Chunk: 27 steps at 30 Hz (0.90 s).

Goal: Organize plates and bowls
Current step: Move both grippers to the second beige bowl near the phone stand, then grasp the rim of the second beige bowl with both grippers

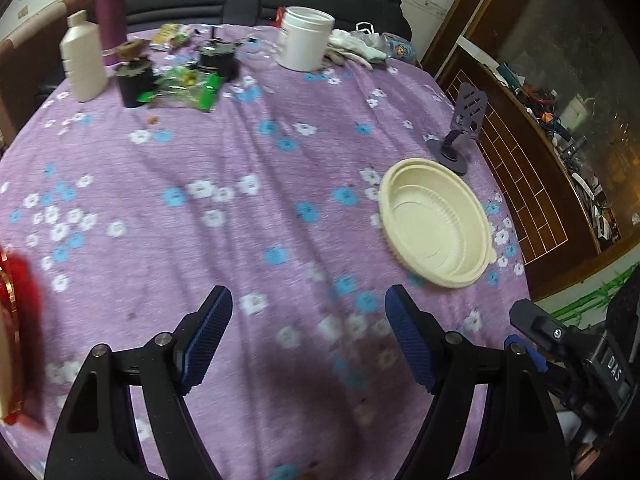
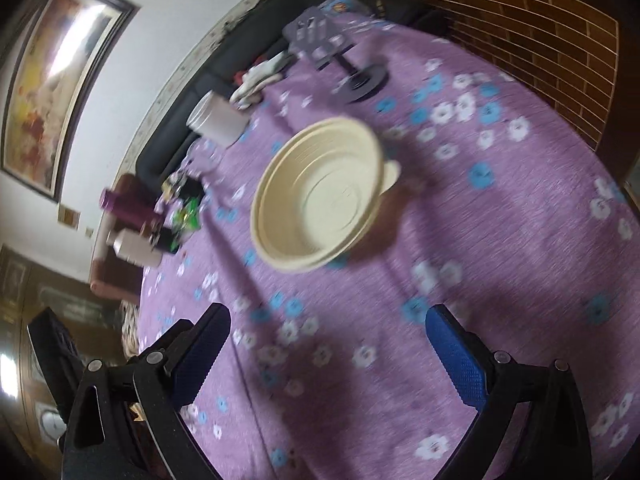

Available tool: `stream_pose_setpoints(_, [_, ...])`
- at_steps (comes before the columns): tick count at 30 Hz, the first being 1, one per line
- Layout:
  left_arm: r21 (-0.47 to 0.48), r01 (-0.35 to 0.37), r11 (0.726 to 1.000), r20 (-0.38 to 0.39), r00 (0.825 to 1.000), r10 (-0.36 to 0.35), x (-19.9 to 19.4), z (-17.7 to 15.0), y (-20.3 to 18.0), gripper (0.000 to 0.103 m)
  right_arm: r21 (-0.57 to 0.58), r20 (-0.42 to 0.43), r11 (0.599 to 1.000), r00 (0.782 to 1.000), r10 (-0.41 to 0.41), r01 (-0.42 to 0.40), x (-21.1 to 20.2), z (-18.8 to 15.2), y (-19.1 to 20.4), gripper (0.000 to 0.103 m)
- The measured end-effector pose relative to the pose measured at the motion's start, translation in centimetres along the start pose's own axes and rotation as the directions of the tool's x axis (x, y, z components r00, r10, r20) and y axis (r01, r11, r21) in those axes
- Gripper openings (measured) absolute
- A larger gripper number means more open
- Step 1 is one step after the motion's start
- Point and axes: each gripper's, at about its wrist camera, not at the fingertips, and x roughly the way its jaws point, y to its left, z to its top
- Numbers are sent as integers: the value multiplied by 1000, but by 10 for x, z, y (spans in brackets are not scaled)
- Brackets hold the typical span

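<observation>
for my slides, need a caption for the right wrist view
Open right claw above a purple floral tablecloth, facing a cream plastic bowl.

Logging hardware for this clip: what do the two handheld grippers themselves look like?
Both match. The left gripper and right gripper have black plastic arms with triangular cut-outs and silver pivot bolts, and jaws faced with blue ribbed pads. In the left wrist view the right unit's black body bears white lettering reading "DAS". No cables, hands or sleeves show.

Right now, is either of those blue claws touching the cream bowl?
Apart. In the right wrist view the open right gripper has purple cloth between its fingertips and the cream bowl. The left wrist view shows the left gripper short of it too.
</observation>
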Motion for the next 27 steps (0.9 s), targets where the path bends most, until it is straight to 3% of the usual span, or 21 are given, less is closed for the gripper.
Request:
stream_pose_setpoints(10, [15, 14, 1000, -1, 1000, -14, 39, 28, -43, 79, 59, -10, 998, 999, 33, -33, 13, 45, -17, 98])
stream_pose_setpoints(14, [7, 11, 1000, -6, 1000, -11, 54, 33, -51, 79, 91, 8, 995, 999, 47, -48, 20, 54, -22, 91])
stream_pose_setpoints(17, [11, 13, 1000, -15, 1000, -13, 63, 33, -56, 79, 112, -5, 992, 998, 59, -58, 27, 58, -26, 79])
stream_pose_setpoints(20, [7, 7, 1000, -17, 1000, -7, 71, 33, -59, 79, 103, -2, 994, 999, 48, -47, 32, 60, -24, 77])
stream_pose_setpoints(27, [2, -12, 1000, -8, 1000, 12, 81, 35, -64, 78, 85, -13, 996, 1000, 29, -28, 45, 63, -21, 57])
